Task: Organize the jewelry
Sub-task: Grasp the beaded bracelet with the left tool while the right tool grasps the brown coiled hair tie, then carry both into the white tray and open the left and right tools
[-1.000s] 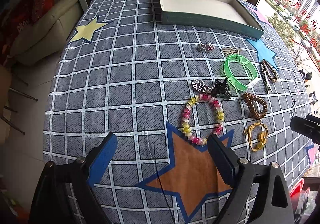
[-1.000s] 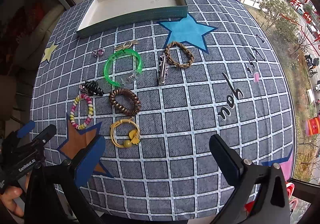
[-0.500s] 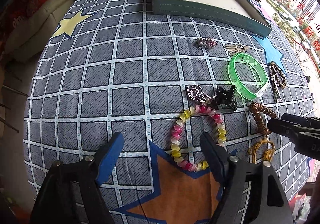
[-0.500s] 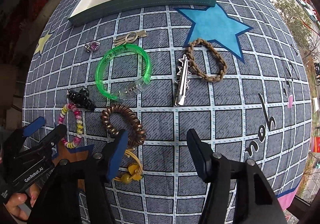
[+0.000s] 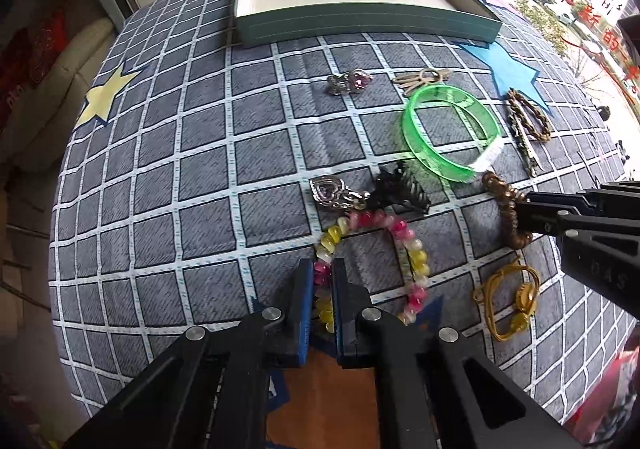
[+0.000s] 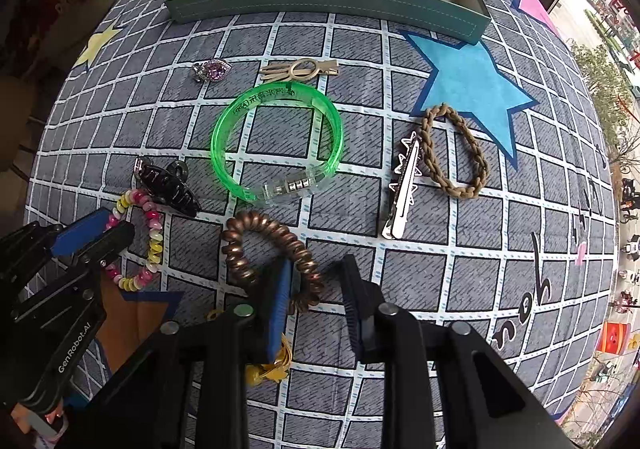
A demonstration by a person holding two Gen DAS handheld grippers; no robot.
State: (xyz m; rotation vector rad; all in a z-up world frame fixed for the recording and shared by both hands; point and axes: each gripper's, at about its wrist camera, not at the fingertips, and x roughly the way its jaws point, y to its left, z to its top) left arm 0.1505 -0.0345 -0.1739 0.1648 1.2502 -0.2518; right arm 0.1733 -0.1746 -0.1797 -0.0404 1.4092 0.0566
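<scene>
Two light, bendy rings lie on the tabletop (image 5: pixel 200 153): the bead bracelet (image 5: pixel 374 269) is pinched at its near edge by the left gripper (image 5: pixel 322 289), while the brown coil hair tie (image 6: pixel 272 261) is straddled by the right gripper (image 6: pixel 316 289), jaws part open.

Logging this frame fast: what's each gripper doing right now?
Left gripper: closed on the bead bracelet.
Right gripper: open, its fingers either side of the brown coil tie, not yet clamped.
</scene>
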